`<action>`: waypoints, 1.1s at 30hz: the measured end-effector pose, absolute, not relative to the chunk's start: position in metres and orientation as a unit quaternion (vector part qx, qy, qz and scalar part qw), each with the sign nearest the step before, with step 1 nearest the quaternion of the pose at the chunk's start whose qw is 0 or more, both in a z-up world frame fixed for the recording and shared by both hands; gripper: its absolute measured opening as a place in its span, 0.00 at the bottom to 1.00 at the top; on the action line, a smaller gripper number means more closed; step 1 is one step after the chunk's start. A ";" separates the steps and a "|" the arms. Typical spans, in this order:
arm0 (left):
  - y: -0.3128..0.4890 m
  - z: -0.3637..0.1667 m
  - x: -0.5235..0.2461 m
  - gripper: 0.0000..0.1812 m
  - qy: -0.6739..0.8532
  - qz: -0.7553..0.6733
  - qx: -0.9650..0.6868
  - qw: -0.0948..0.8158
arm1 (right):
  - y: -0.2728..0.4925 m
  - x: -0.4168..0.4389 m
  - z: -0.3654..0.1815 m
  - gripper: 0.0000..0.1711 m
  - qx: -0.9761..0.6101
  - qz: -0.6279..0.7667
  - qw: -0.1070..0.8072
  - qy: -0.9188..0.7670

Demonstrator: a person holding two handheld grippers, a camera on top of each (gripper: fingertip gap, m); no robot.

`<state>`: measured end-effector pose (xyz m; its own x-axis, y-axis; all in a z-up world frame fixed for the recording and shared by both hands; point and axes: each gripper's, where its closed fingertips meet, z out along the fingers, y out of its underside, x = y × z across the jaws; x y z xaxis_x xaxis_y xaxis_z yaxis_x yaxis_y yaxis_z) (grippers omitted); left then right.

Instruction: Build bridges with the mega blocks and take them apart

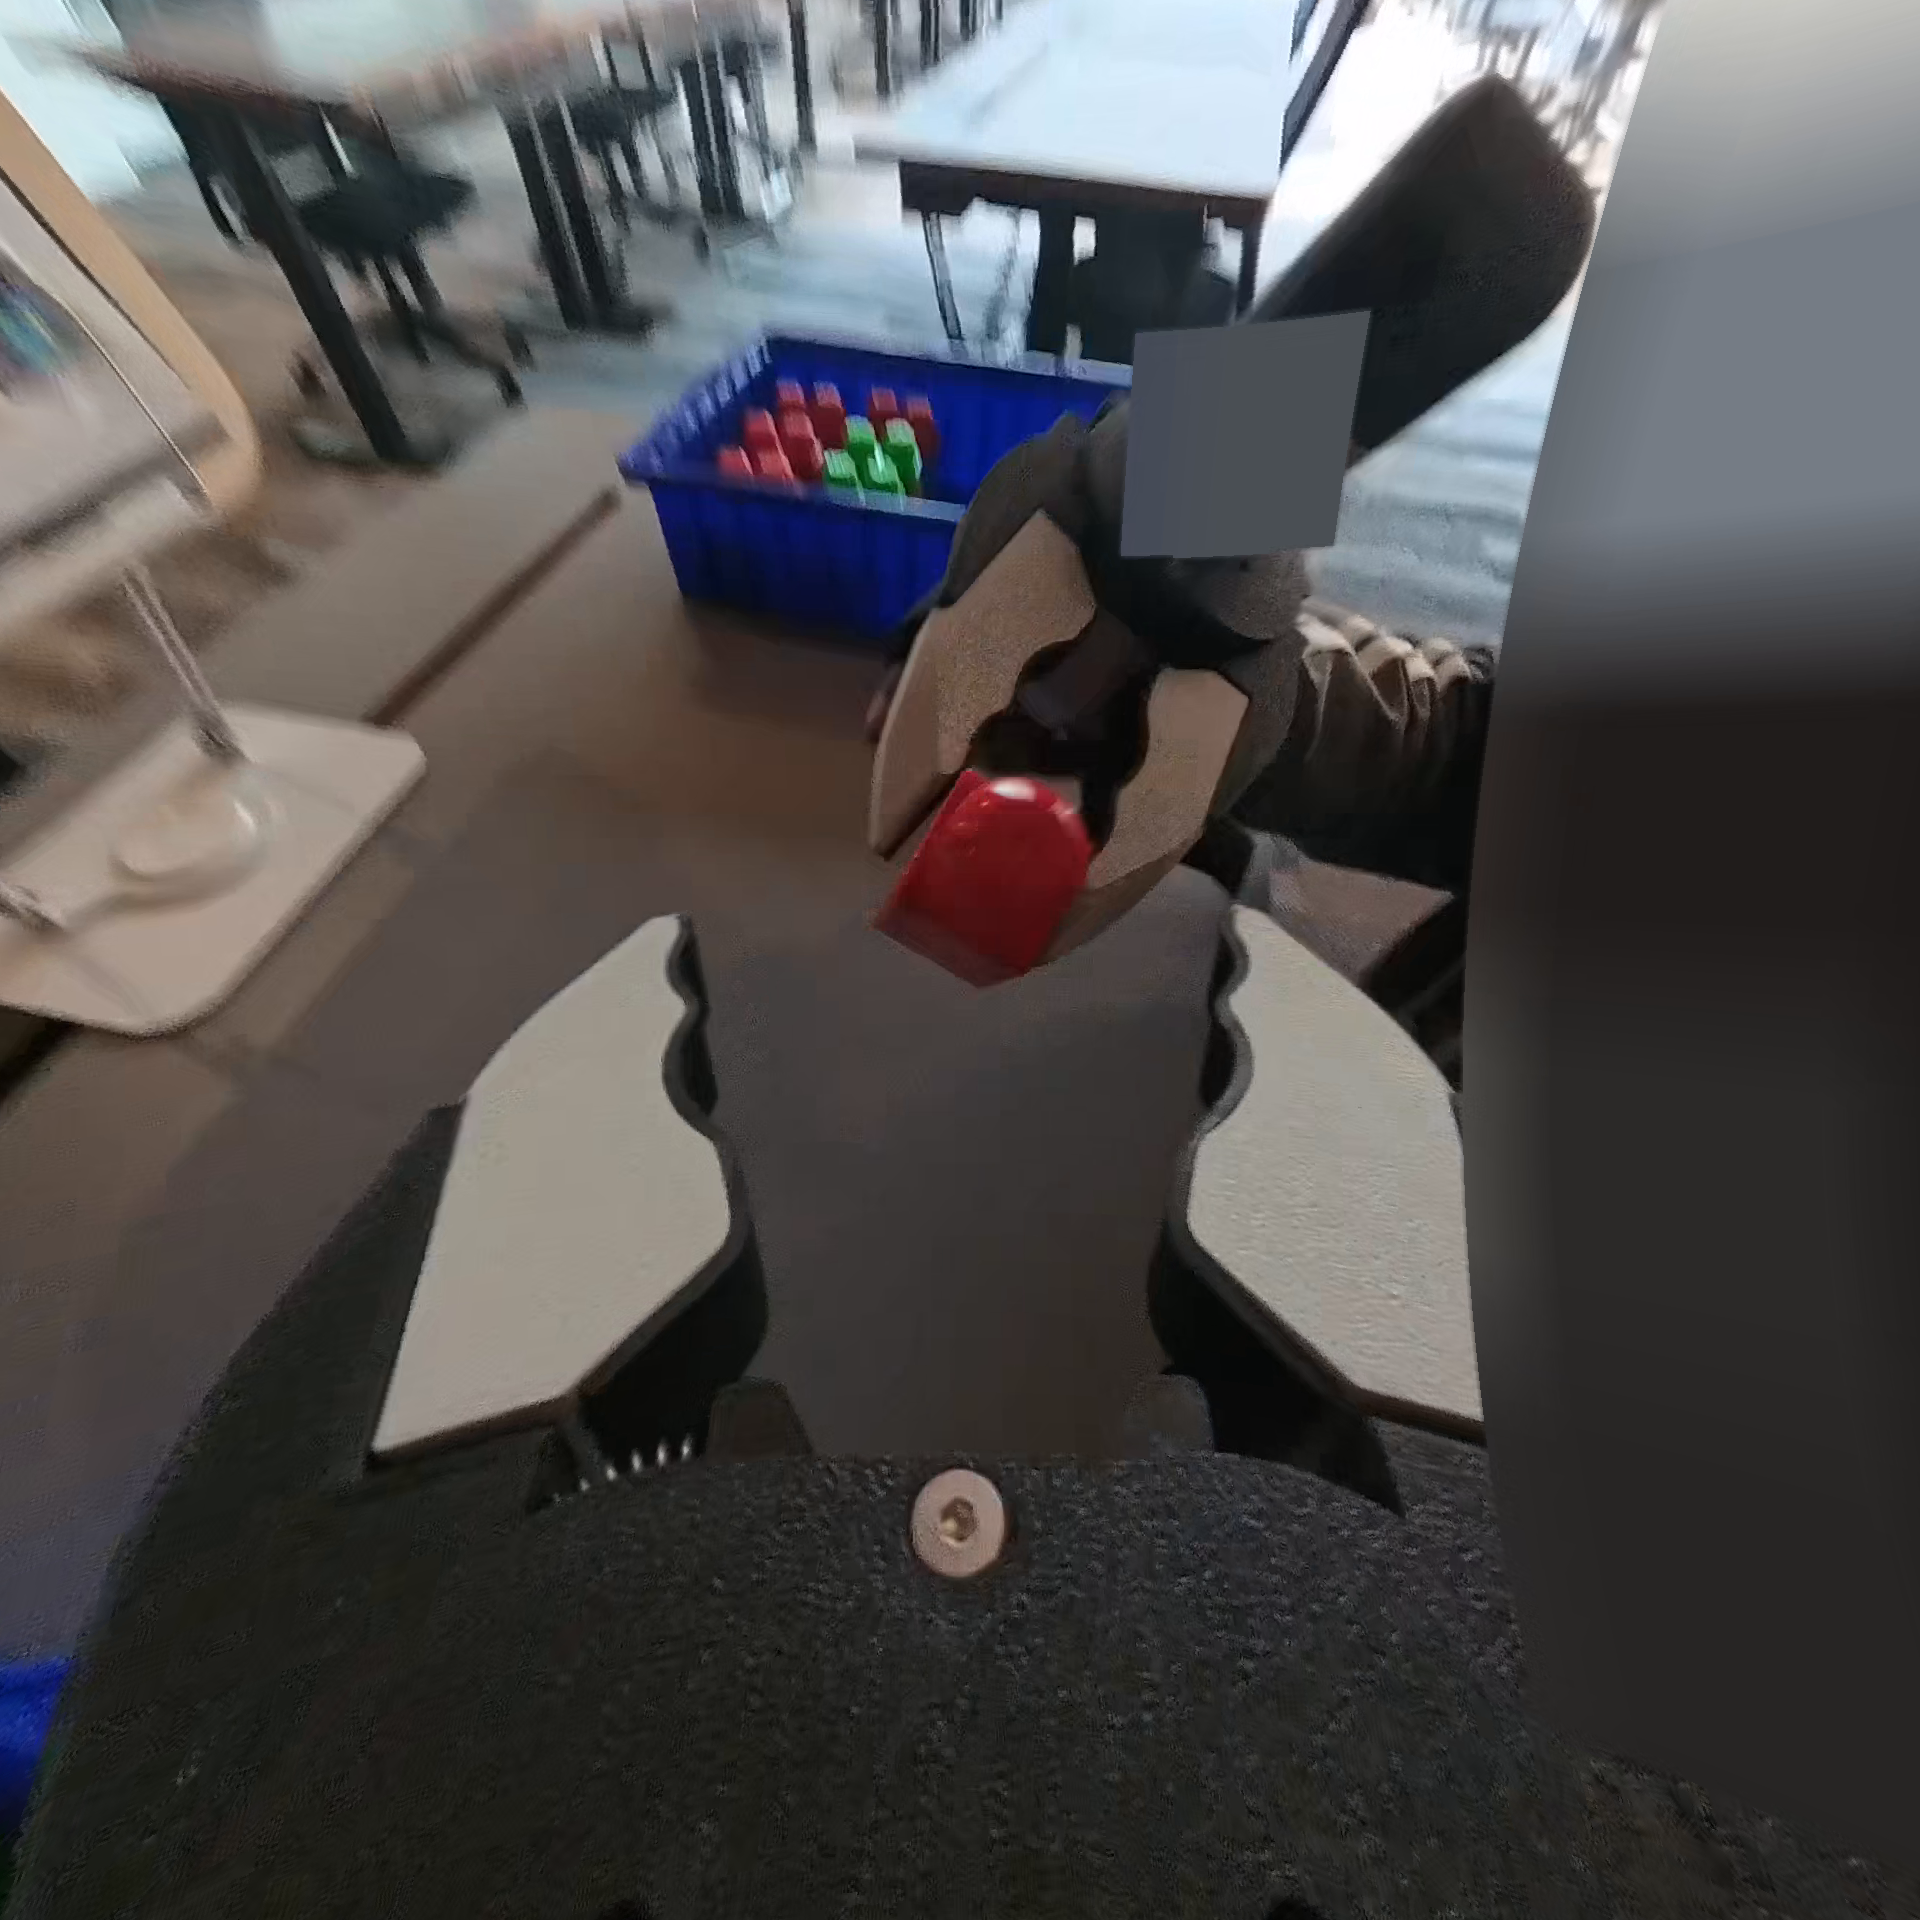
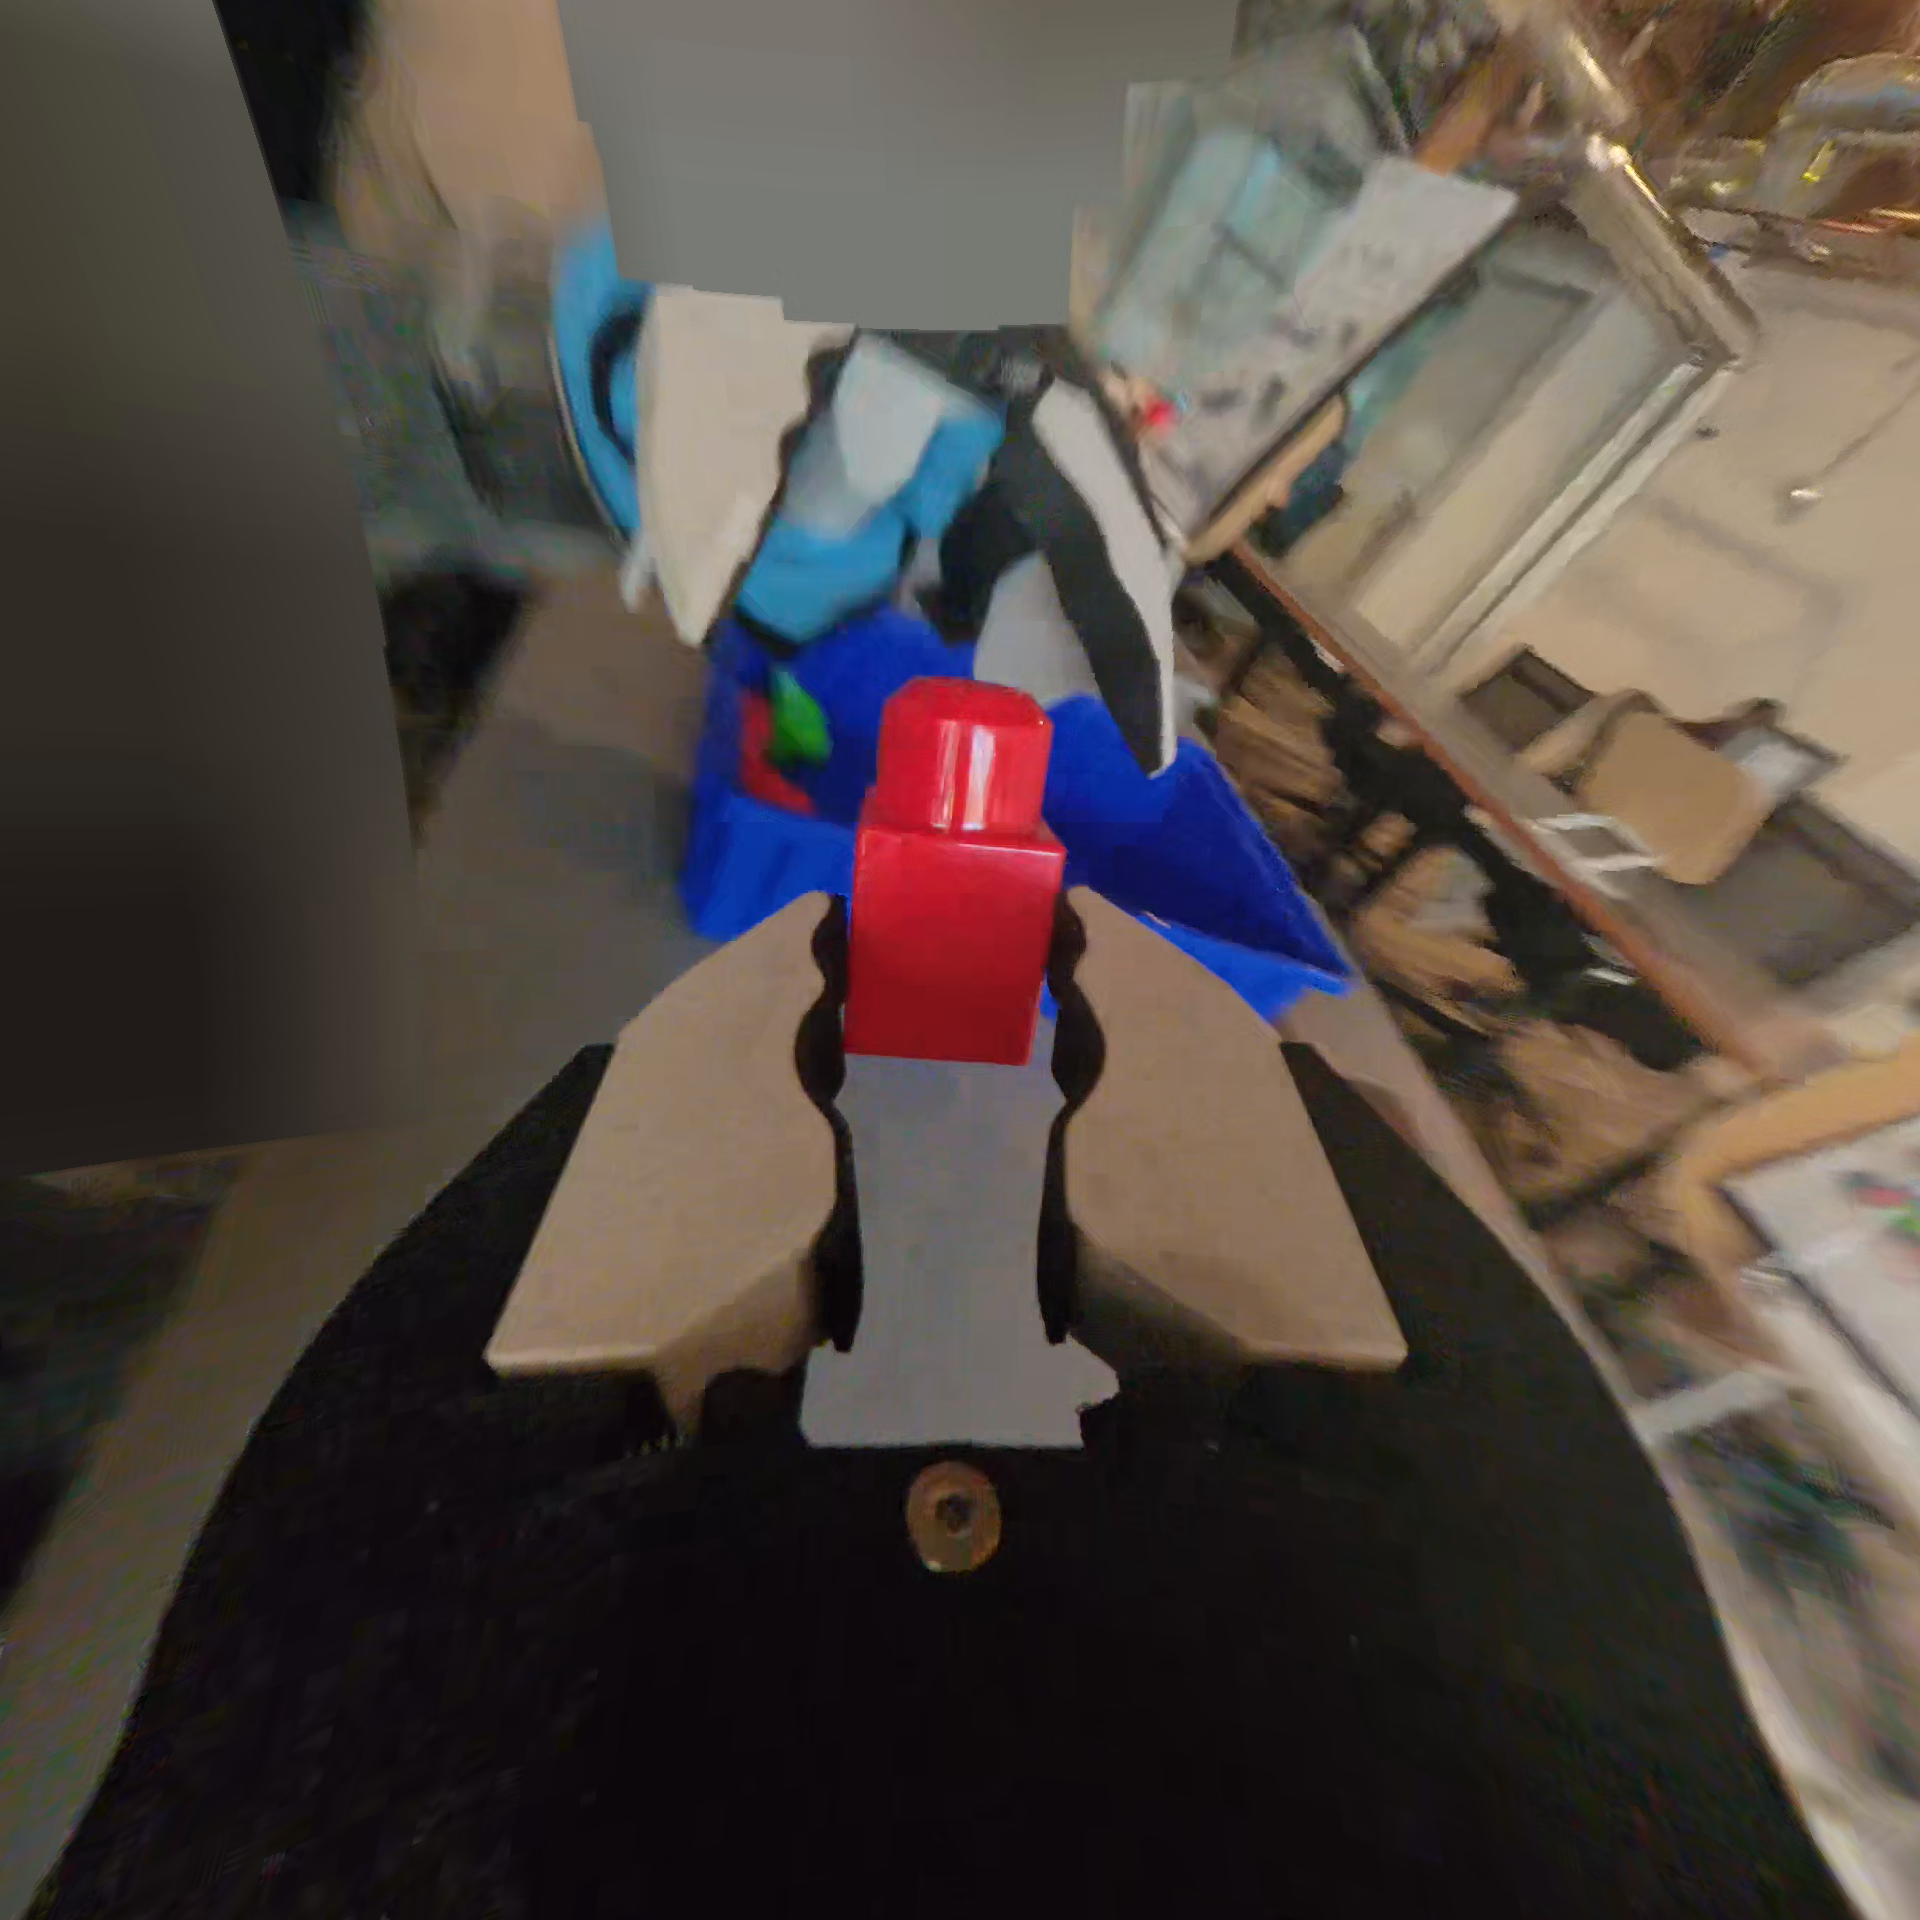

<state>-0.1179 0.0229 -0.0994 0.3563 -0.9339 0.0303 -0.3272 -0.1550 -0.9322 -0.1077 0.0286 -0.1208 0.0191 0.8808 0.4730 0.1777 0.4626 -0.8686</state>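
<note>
My right gripper (image 2: 951, 925) is shut on a red block (image 2: 951, 904) with one stud, held in the air. In the left wrist view the same red block (image 1: 987, 883) sits between the right gripper's fingers (image 1: 935, 686), just beyond my left gripper. My left gripper (image 1: 956, 935) is open and empty above the dark table (image 1: 582, 790). It shows in the right wrist view (image 2: 914, 665) with its jaws spread, above and behind the red block. A blue bin (image 1: 831, 540) at the back of the table holds several red and green blocks (image 1: 831, 442).
A white stand base (image 1: 208, 831) sits on the table at the left. The blue bin also shows in the right wrist view (image 2: 1174, 852) behind the red block. Other tables and chairs (image 1: 395, 229) stand beyond. A person's dark sleeve (image 1: 1371, 748) is at the right.
</note>
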 end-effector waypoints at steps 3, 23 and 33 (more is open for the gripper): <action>0.014 -0.092 -0.110 0.48 0.456 -0.356 -0.618 0.532 | 0.018 -0.094 -0.104 0.21 -0.398 0.472 0.540 -0.572; 0.016 -0.107 -0.079 0.23 0.376 -0.475 -0.577 0.548 | 0.012 -0.091 -0.110 0.21 -0.384 0.570 0.494 -0.533; 0.022 -0.137 -0.085 0.18 0.393 -0.399 -0.626 0.543 | 0.027 -0.066 -0.117 0.26 -0.462 0.455 0.403 -0.645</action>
<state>-0.0854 0.0221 -0.1369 0.3732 -0.9250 0.0718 -0.0585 -0.1007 -0.9932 -0.0665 0.0268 -0.1172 -0.2469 0.9639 0.0996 0.2295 0.1580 -0.9604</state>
